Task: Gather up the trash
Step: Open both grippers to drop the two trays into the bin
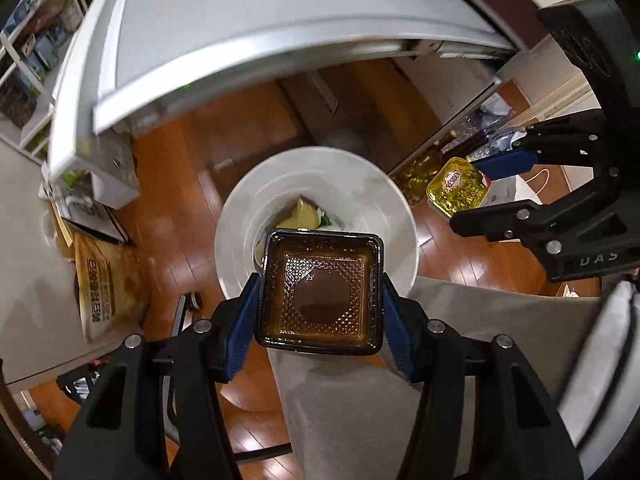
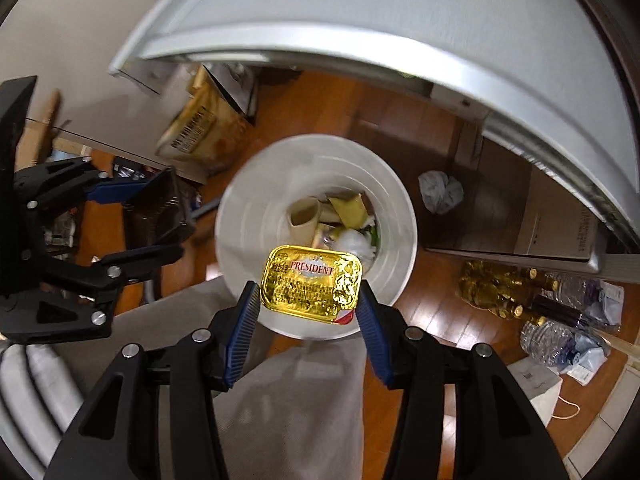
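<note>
1. Wooden flooring fills both views; a white waste bin (image 1: 320,184) stands at frame centre.
2. We see the left gripper (image 1: 320,312) clamped on a brown plastic tray (image 1: 320,292) and the right gripper (image 2: 310,308) pinching a gold butter packet (image 2: 310,280).
3. We should centre both over the mouth, then release.
4. Inside the bin: a cardboard tube (image 2: 304,216) and crumpled wrappers (image 2: 352,210).

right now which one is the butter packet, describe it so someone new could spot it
Find the round white trash bin on the wooden floor, already holding scraps. Poised over its near rim, the right gripper is shut on the butter packet. It is a small rounded rectangle with a gold foil lid printed PRESIDENT, unlike the dark, see-through square tray in the left gripper.
</note>
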Available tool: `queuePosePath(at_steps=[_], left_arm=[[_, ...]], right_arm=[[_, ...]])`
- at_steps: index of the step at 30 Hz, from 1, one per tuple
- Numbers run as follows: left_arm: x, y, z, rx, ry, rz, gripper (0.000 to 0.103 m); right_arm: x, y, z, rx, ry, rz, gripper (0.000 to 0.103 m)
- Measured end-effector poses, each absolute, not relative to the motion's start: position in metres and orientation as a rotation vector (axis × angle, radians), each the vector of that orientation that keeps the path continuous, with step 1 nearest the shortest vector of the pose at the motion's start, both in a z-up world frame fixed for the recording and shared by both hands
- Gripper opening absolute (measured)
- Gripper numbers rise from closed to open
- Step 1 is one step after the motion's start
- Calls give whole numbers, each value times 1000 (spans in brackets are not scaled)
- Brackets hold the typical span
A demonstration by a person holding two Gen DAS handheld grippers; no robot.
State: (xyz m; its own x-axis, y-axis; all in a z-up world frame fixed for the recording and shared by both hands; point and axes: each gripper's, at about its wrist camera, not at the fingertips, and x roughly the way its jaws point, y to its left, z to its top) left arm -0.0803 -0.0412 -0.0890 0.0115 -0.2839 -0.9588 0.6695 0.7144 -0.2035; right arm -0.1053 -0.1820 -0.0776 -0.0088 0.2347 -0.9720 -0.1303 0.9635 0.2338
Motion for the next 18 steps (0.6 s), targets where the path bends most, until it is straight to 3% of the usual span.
queuePosePath(at_steps=[9,13,18], left_arm=[[-72,-47,-107,376,1404,-756,59],[-73,-48,-102,405,1380,-758,86],[-72,-47,-94,410,1349,-733,91]], right_arm=[[-101,-176,-100,89,1599,255,49],[-100,-183,-96,108,1581,244,66],[-99,-191,-82,130,1543,225,68]])
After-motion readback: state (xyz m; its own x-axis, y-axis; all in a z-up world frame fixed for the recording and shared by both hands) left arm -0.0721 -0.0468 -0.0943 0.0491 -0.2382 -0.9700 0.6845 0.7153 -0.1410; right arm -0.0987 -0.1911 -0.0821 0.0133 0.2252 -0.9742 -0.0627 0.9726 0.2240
